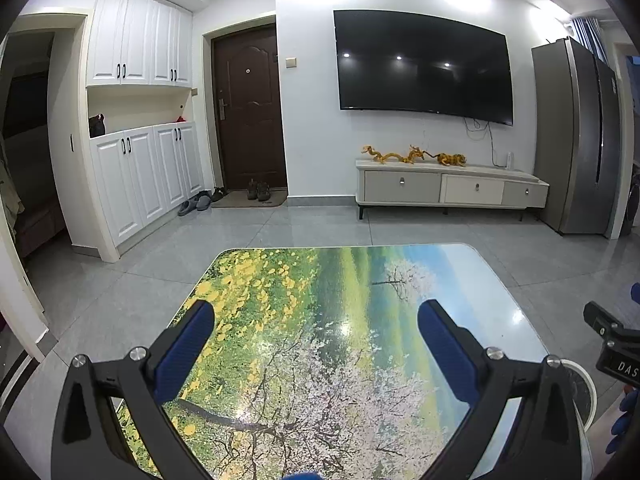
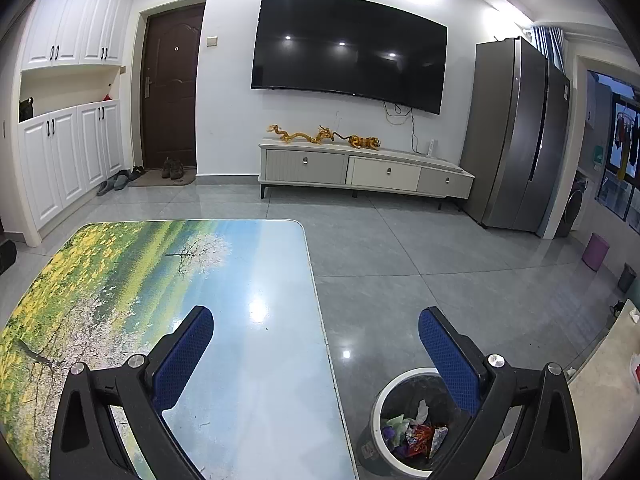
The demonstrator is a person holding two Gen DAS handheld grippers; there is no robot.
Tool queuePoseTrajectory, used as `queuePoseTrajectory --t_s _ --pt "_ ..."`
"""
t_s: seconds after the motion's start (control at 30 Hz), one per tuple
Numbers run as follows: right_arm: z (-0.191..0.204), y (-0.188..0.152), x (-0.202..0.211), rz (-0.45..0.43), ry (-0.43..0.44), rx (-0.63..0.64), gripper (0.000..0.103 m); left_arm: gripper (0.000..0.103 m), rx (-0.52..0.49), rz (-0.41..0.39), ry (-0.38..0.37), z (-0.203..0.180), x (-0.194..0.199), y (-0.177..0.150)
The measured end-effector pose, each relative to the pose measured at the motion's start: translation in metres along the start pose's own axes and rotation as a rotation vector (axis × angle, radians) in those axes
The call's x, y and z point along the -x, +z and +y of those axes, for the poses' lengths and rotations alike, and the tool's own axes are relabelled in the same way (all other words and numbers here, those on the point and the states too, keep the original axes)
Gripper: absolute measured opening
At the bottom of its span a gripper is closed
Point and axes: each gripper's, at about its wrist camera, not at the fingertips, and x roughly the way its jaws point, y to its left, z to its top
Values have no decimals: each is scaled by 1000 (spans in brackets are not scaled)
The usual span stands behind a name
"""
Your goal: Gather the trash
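Left gripper [image 1: 316,320]: we see its jaws spread wide over the table [image 1: 280,280], nothing between the blue pads [image 1: 186,350]. Right gripper [image 2: 316,326]: jaws likewise wide apart and empty, one finger over the table's right edge, the other over the bin [image 2: 416,420]. The bin stands on the floor [image 2: 400,264] just beside the table, lined with a dark bag. Trash [image 2: 416,434] lies inside it: crumpled wrappers, red, purple, green and white. In the left view the bin's rim [image 1: 586,392] shows at the table's right corner. TV [image 2: 348,50] on the far wall.
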Motion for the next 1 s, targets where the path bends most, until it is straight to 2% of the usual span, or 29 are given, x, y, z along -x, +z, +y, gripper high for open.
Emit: queuePoseTrajectory --t_s 1.0 --pt "-8 -5 0 -3 -11 -19 103 102 5 12 -8 -1 -1 -5"
